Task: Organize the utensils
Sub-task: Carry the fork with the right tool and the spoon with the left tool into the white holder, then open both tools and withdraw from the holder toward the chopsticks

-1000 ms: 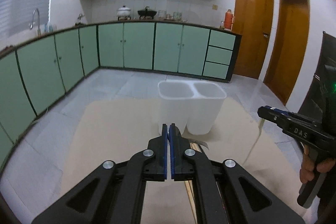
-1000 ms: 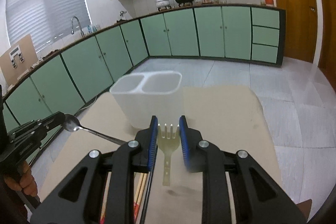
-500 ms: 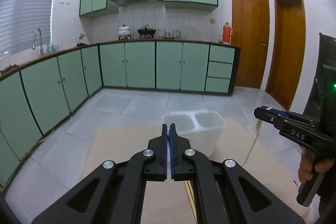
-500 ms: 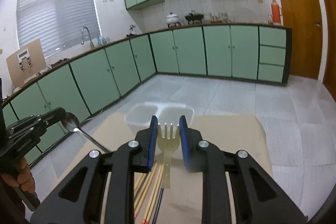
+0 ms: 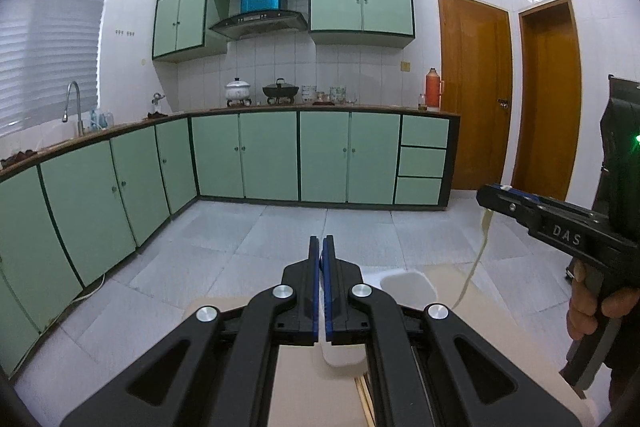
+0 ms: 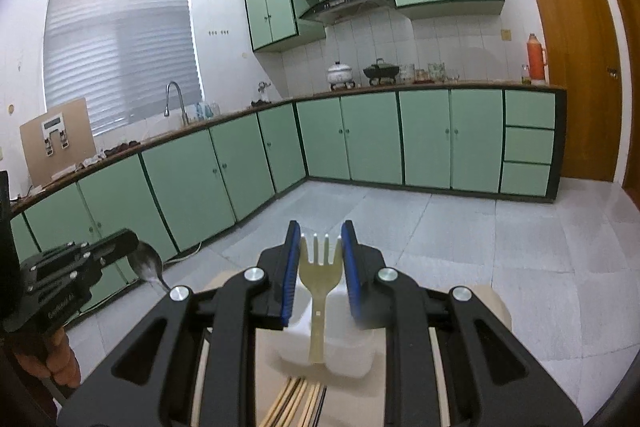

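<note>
My right gripper (image 6: 320,239) is shut on a cream plastic fork (image 6: 319,287), tines pointing forward, handle hanging down over the white two-compartment holder (image 6: 344,359). It also shows in the left wrist view (image 5: 490,195), with the fork's handle (image 5: 478,255) dangling. My left gripper (image 5: 320,247) is shut on a metal spoon; the spoon's bowl (image 6: 146,263) shows only in the right wrist view, at that gripper's (image 6: 124,241) tip. The holder (image 5: 404,285) lies low behind my left fingers. Chopsticks (image 6: 298,403) lie on the beige table below.
The beige table (image 6: 492,301) ends just past the holder. Beyond it are grey floor tiles, green kitchen cabinets (image 5: 272,155) and two brown doors (image 5: 472,91).
Both grippers have risen and tilted up with their utensils. The holder has dropped low in both views and more of the kitchen shows.
</note>
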Demonstrator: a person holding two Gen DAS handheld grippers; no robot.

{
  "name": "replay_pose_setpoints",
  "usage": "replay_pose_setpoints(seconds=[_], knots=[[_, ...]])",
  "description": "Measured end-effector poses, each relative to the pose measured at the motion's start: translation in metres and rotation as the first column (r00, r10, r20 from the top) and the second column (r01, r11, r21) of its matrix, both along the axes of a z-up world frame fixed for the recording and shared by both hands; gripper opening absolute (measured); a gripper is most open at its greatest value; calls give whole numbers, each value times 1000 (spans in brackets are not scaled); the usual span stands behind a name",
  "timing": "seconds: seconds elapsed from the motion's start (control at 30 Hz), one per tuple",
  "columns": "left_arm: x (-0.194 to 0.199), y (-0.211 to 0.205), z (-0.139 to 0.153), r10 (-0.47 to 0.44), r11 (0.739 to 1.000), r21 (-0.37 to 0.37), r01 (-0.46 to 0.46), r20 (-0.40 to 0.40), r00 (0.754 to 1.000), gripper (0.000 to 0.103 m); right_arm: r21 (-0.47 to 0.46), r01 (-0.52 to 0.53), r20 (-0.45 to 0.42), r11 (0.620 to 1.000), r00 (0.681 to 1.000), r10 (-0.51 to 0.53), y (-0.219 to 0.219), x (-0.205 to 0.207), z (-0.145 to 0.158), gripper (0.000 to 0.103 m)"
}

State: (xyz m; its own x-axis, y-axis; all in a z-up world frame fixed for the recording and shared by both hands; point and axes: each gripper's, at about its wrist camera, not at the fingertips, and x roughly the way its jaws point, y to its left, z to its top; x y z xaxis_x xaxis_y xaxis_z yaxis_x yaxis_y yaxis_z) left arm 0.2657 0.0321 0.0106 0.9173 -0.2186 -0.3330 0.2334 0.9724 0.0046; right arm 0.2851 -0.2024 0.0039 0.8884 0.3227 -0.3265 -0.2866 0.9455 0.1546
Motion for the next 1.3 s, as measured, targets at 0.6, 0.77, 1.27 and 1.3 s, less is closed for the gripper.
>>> replay_pose_setpoints(seconds=[0.6, 0.77, 1.27, 1.3], knots=[[102, -37, -40, 11, 997, 83, -5, -66, 998, 2, -38, 32, -125, 999, 991, -36, 19, 82, -55, 22], [99, -31, -51, 6, 999, 38, -2, -107, 994, 7, -34, 41, -146, 999, 988, -45, 15, 74, -63, 29], [-32, -11, -86, -15, 1000, -5, 14, -189, 982, 40, -42, 89, -213, 995, 972, -97, -9, -60, -112, 48], [-39, -12, -95, -19, 1000, -8, 18, -214, 977, 40, -48, 87, -232, 995, 968, -96, -8, -71, -121, 48]])
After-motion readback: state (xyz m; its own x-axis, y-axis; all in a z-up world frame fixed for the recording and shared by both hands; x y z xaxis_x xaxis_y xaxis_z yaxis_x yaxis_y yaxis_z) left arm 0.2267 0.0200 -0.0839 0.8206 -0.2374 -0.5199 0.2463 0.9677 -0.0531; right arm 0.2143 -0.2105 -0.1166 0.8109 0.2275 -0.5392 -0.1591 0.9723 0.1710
